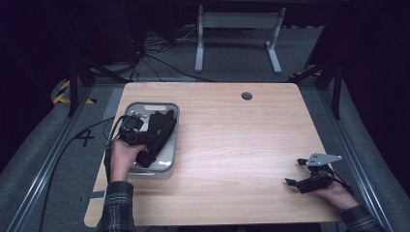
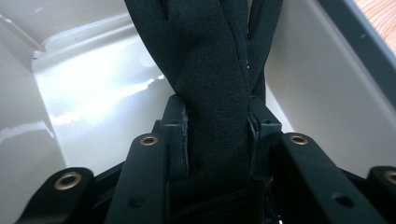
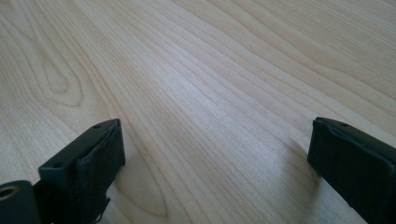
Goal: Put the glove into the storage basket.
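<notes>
A black glove point(image 1: 160, 131) lies lengthwise over a pale grey tray point(image 1: 145, 105) at the table's left. My left gripper point(image 1: 145, 136) sits over the tray, shut on the glove. In the left gripper view both pads press the glove point(image 2: 210, 70) from either side, and the glossy tray wall point(image 2: 317, 84) lies behind it. My right gripper point(image 1: 296, 172) rests low near the table's front right corner with a hand on it. Its jaws stand wide open point(image 3: 217, 140) over bare wood, nothing between them.
The light wooden table point(image 1: 232, 145) has a round cable hole point(image 1: 246, 95) near its far edge. Beyond it stand a white table frame point(image 1: 237, 29) and floor cables point(image 1: 150, 53). Metal rails run along both sides, and black-yellow tape point(image 1: 62, 92) marks the floor at left.
</notes>
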Tool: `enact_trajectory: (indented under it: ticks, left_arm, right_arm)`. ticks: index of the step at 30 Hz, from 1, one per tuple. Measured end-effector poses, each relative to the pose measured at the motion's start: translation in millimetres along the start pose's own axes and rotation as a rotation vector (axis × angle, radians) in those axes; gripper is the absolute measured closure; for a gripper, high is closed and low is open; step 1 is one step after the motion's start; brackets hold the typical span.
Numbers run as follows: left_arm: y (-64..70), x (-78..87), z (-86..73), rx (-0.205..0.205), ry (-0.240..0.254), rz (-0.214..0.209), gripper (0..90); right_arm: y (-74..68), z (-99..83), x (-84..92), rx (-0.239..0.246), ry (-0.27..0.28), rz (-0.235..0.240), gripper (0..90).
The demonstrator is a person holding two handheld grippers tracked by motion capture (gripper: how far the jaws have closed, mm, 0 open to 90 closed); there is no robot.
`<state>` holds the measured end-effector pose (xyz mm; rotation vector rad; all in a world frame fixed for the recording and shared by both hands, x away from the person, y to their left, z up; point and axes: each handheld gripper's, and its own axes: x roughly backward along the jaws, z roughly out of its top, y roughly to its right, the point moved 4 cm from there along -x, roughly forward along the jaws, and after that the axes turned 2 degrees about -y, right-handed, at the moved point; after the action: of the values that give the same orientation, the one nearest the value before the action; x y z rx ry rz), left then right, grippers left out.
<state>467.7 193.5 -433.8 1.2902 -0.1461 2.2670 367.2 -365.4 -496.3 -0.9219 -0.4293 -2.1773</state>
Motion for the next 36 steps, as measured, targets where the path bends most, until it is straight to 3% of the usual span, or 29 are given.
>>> enact_trajectory:
  ticks: [6, 9, 16, 27, 36]
  left_arm:
    - [-4.1, -7.4, -2.3, 0.009, -0.042, 0.028, 54.2]
    - [-6.2, -8.2, -2.7, 0.027, -0.044, 0.027, 44.8]
    - [-6.7, -3.4, -2.1, 0.033, -0.02, 0.071, 17.5]
    - [12.6, 12.8, 11.2, 0.001, 0.071, 0.044, 12.1]
    - [44.3, 20.4, 28.7, -0.037, 0.144, -0.007, 11.2]
  right_arm:
    - [0.0, 0.0, 0.0, 0.0, 0.0, 0.0, 4.5]
    - [0.0, 0.0, 0.0, 0.0, 0.0, 0.0, 4.5]
    - [0.0, 0.0, 0.0, 0.0, 0.0, 0.0, 4.5]
    - [0.0, 0.0, 0.0, 0.0, 0.0, 0.0, 4.5]
    - [0.0, 0.0, 0.0, 0.0, 0.0, 0.0, 4.5]
